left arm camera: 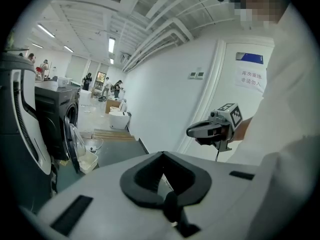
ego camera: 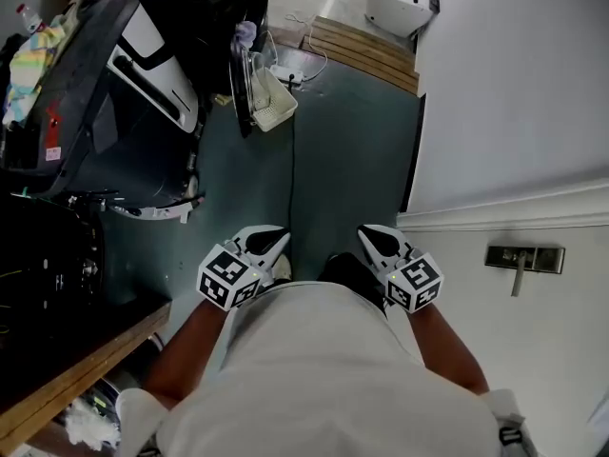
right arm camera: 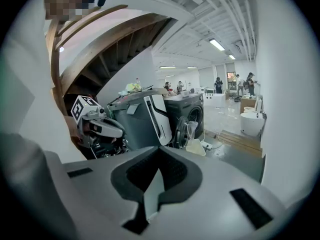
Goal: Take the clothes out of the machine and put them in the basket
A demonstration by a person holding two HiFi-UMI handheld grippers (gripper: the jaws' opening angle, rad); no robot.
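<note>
A dark grey front-loading washing machine is seen at the far end of the dark green floor. Its round glass door is swung open, seen edge-on. What lies in the drum cannot be told, so no clothes can be placed. A cream plastic lattice basket is set on the floor just beside the open door, its long axis running along the door; its contents cannot be made out. The white left gripper and white right gripper are held close to the person's body, well apart from the machine and pointed forward and somewhat downward. The jaws of each are pressed together on nothing.
</note>
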